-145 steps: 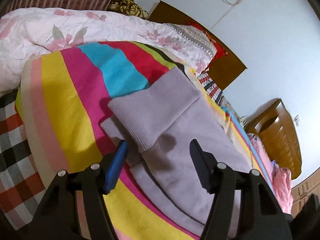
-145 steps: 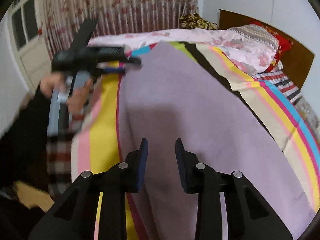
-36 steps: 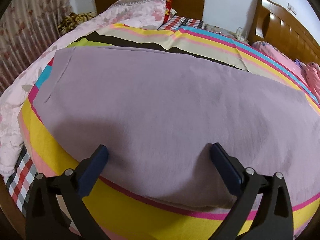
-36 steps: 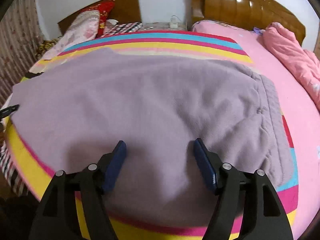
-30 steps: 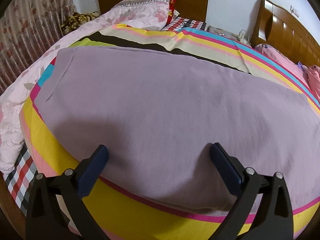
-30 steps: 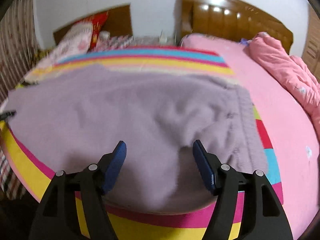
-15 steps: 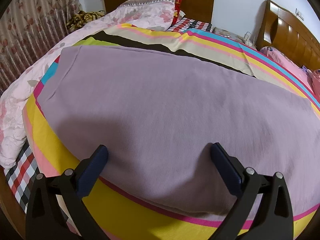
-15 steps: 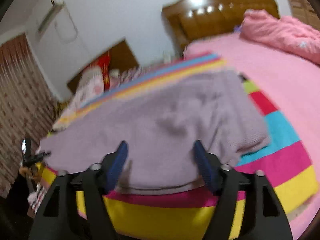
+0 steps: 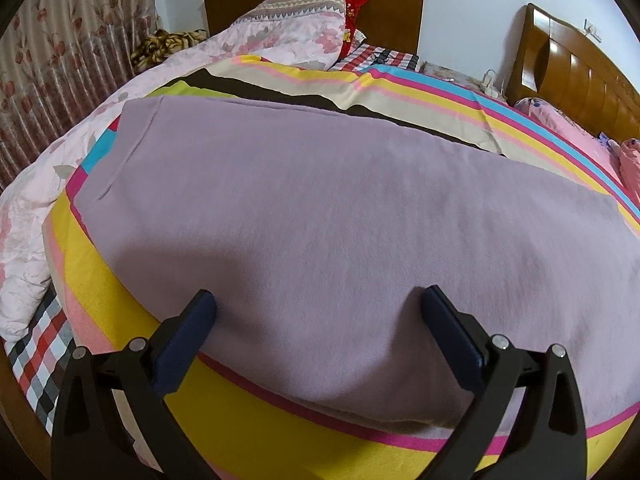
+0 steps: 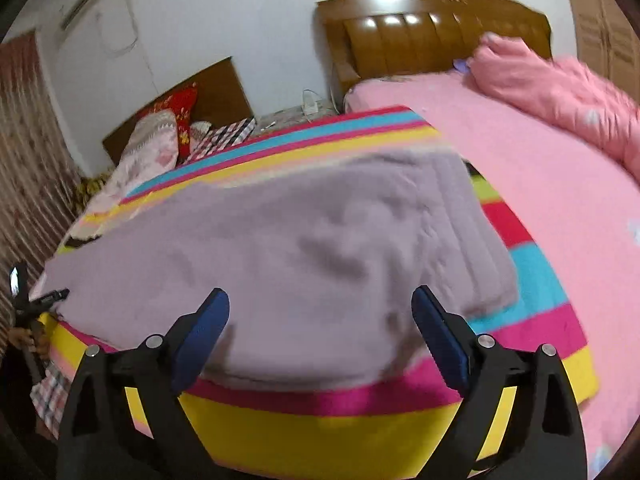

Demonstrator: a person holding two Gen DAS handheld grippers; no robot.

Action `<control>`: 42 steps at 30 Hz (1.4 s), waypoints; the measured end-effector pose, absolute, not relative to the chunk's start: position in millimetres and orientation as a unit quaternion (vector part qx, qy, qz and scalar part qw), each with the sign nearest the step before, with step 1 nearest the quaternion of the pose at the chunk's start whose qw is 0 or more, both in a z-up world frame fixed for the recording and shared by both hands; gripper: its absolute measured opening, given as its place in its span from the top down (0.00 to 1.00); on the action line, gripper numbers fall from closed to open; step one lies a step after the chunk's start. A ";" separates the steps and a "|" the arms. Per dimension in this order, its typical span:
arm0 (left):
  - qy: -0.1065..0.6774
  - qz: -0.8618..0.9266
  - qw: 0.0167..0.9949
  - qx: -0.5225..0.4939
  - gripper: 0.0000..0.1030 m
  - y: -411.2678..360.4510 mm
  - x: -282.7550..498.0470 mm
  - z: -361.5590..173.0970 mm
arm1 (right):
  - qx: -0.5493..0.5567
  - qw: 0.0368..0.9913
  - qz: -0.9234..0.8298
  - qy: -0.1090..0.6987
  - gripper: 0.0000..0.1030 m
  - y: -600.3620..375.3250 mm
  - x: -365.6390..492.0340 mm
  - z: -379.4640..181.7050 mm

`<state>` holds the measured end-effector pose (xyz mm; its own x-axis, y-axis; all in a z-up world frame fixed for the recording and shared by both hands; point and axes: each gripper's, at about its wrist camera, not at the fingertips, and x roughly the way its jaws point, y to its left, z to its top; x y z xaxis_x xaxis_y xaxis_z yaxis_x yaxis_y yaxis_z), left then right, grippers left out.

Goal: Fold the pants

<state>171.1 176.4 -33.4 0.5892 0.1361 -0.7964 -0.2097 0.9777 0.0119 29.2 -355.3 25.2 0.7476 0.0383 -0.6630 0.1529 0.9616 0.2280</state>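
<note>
On the striped bedspread (image 9: 280,432), pants (image 9: 320,208) apparently lie crosswise.

A bed (image 9: 416,8) carries a striped sheet (image 9: 420,92). Lilac pants (image 9: 320,208) lie flat on the sheet; beyond the pants, a floral quilt (image 9: 256,40) is heaped.

Lilac pants (image 9: 320,208) lie on a sheet (image 9: 280,432) striped yellow, magenta, blue and black; the quilt (image 9: 36,200) is pink-flowered, the neighbouring bed (image 10: 560,208) plain pink.
</note>
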 end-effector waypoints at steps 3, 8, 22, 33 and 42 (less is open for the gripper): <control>0.440 0.095 0.892 -0.043 0.01 176.1 170.2 -33.5 | 0.133 0.927 0.017 0.351 0.13 -317.0 58.1 40.7; 0.421 0.081 0.901 -0.066 0.02 182.0 162.1 -29.0 | 0.058 0.912 0.150 0.377 0.13 -198.6 132.5 43.9; 0.336 0.056 0.870 -0.356 0.13 387.7 129.2 -34.0 | -0.144 0.838 0.383 0.361 0.13 122.7 215.5 9.2; 0.307 0.024 0.838 -0.451 0.27 424.9 176.4 -62.9 | -0.070 0.831 0.363 0.415 0.13 96.1 228.2 -18.6; 0.274 0.033 0.817 -0.506 0.66 438.8 149.9 -79.4 | -0.014 0.820 0.382 0.426 0.13 84.1 235.0 -20.6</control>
<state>149.9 438.8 -79.4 0.8473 -0.2236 -0.4818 -0.3320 0.4850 -0.8090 235.0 84.1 -20.6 0.3465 0.6145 -0.7088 -0.6375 0.7085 0.3026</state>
